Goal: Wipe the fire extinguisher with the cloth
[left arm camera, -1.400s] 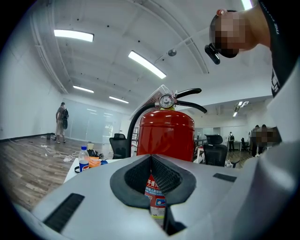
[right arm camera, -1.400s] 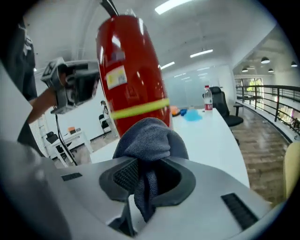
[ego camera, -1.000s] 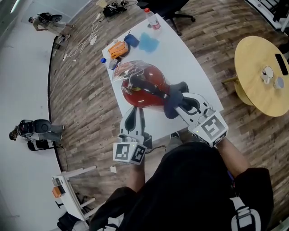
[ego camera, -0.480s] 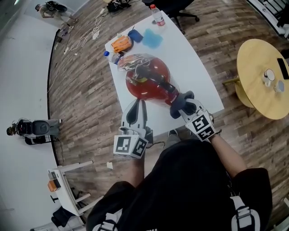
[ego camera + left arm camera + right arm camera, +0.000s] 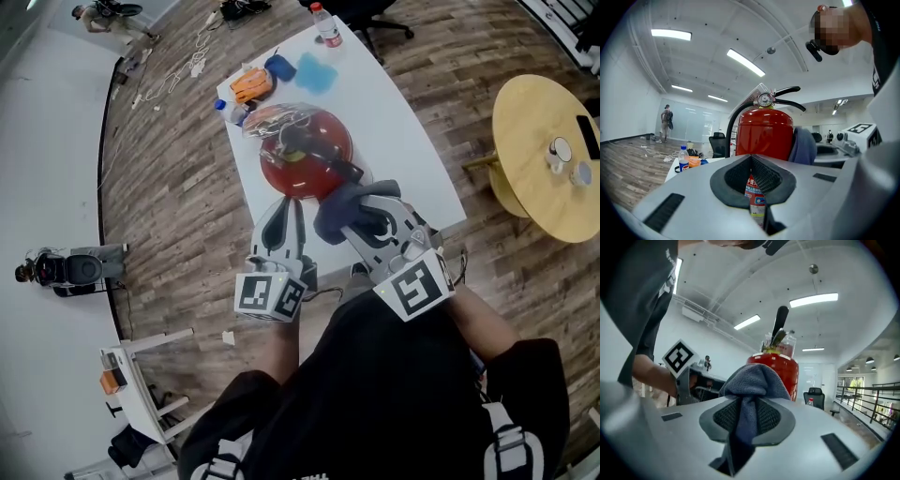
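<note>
1. The red metal fire extinguisher [image 5: 305,161] stands on the white table [image 5: 398,127], just ahead of your left gripper [image 5: 282,212].
2. The grey-blue fabric cloth [image 5: 334,208], clamped in your right gripper [image 5: 354,212], lies against the extinguisher, right of your left gripper.

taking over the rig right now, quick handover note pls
Left gripper: jaws shut, empty, pointed at the base of the fire extinguisher.
Right gripper: jaws shut on the cloth, held against the cylinder's near side.
The extinguisher stands upright on the white table.
Done: cloth gripped and at the cylinder.
Left: wipe the body and top; how much is already wiped cannot be told.
</note>
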The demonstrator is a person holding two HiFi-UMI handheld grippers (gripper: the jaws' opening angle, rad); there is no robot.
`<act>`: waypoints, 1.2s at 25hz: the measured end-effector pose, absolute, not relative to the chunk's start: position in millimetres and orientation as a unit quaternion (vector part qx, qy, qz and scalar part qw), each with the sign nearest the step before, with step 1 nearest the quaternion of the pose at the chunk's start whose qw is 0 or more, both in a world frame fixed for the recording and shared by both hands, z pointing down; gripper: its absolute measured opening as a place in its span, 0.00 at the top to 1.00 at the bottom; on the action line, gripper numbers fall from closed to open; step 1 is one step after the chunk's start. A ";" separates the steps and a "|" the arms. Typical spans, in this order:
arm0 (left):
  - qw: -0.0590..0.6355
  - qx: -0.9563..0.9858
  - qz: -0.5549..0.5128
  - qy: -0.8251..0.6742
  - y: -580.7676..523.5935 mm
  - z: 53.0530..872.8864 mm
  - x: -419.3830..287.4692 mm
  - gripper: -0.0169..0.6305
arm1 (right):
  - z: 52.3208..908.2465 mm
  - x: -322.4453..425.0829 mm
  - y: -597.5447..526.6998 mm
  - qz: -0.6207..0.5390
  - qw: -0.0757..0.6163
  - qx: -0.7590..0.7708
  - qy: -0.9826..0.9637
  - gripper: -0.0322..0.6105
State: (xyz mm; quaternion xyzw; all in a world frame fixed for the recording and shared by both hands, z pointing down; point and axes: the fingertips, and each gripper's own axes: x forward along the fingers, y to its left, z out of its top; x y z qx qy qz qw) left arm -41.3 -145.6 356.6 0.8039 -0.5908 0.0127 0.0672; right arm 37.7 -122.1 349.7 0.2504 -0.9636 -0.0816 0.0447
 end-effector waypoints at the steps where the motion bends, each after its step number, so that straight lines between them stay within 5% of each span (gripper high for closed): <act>1: 0.066 0.805 0.013 -0.589 -145.6 356.7 -41.0 0.94 | 368.9 36.8 -122.5 -0.076 0.066 0.250 -0.963 0.82; 7: 0.070 0.808 0.016 -0.584 -145.2 357.9 -40.9 0.94 | 547.3 28.0 -119.0 0.068 0.206 0.200 -0.955 0.82; 13: 0.070 0.814 0.024 -0.577 -145.8 359.1 -40.0 0.94 | 619.7 49.9 -137.4 0.058 0.296 0.163 -0.939 0.82; 18: 0.075 0.814 0.038 -0.575 -145.2 366.1 -41.1 0.94 | 633.3 87.2 -209.9 0.127 0.293 0.235 -0.918 0.82; 30: 0.099 0.771 0.063 -0.626 -129.8 375.2 -74.3 0.94 | 649.9 20.6 -293.4 0.157 0.315 0.138 -0.926 0.82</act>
